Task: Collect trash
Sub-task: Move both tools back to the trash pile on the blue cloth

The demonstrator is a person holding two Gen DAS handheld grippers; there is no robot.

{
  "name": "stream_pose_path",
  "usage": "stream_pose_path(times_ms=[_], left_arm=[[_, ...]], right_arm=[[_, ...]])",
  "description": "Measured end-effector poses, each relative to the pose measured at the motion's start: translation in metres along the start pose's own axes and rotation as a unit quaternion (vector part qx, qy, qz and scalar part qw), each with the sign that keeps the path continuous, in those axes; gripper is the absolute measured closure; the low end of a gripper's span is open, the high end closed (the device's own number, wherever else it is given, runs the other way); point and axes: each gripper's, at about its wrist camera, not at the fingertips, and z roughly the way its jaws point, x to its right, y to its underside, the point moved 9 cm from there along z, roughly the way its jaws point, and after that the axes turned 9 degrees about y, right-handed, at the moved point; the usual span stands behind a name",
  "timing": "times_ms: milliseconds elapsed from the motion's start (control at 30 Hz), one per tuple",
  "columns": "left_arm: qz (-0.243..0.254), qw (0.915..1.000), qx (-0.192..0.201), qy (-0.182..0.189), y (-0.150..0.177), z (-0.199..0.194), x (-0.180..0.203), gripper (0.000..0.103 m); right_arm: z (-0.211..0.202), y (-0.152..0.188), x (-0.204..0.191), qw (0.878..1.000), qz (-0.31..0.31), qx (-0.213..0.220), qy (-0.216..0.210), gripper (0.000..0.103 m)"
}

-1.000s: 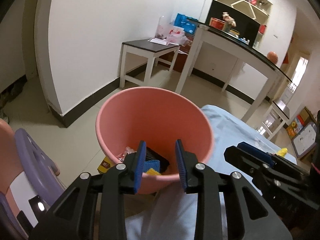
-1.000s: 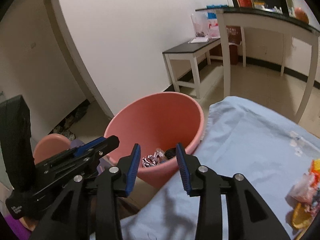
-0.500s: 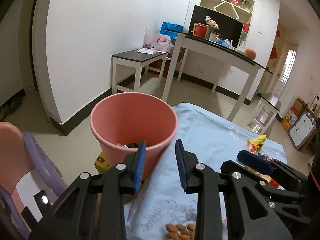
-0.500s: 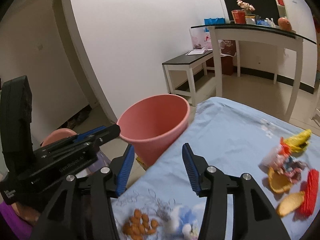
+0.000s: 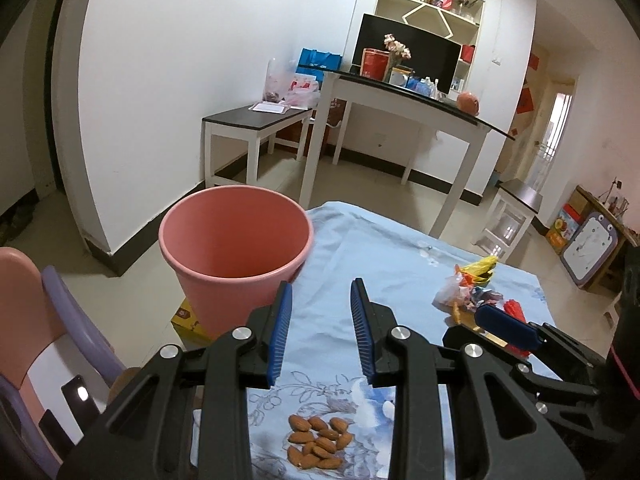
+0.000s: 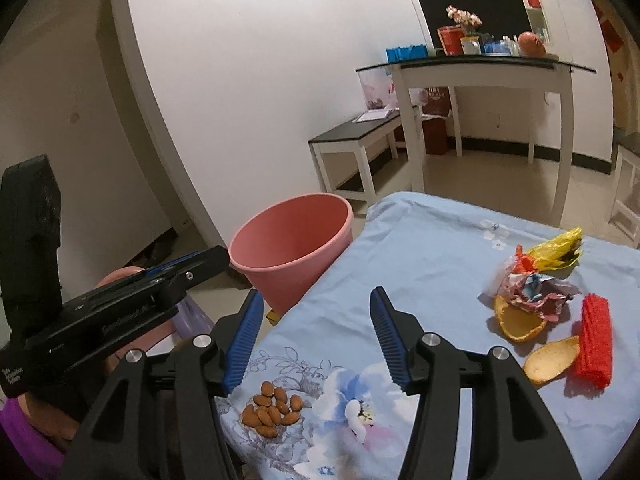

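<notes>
A pink bin (image 5: 236,248) stands on the floor against the left edge of a table under a light-blue flowered cloth (image 6: 420,248). My left gripper (image 5: 320,292) hovers over the cloth beside the bin, open and empty. My right gripper (image 6: 316,296) hangs over the cloth too; its jaws are opening with nothing between them. At the right of the cloth lies a heap of trash: crumpled wrappers (image 6: 528,284), a yellow bag (image 6: 560,248), orange peels (image 6: 516,320) and red mesh (image 6: 596,340). A small pile of almonds (image 6: 272,404) lies near the front edge, below both grippers.
A pink and purple child's chair (image 5: 60,320) stands at the left, close to the bin. A yellow box (image 5: 188,320) lies on the floor by the bin's base. A low dark-topped bench (image 5: 256,120) and a tall white table (image 5: 400,96) stand by the far wall.
Both grippers have drawn back from over the bin to above the cloth. The bin now looks farther off, and the almonds and trash heap have come into view. The right jaws have widened.
</notes>
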Motion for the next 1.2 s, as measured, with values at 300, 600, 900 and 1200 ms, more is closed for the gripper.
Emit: stream_pose_path(times_ms=[300, 600, 900, 1200], left_arm=[[0.000, 1.0000, -0.002, 0.008, 0.002, -0.001, 0.010, 0.073], [0.002, 0.9997, -0.016, 0.019, 0.008, 0.008, 0.015, 0.073], [0.009, 0.9993, -0.021, 0.030, 0.013, 0.012, 0.023, 0.073], [0.042, 0.9964, -0.053, 0.051, 0.028, 0.043, 0.046, 0.073]], right_arm=[[-0.013, 0.003, 0.009, 1.000, 0.005, 0.008, 0.010, 0.046], [-0.024, 0.009, 0.022, 0.999, -0.009, 0.015, 0.041, 0.046], [-0.045, 0.017, 0.059, 0.996, 0.017, 0.027, 0.088, 0.046], [-0.059, 0.049, 0.140, 0.983, 0.090, 0.013, 0.159, 0.046]])
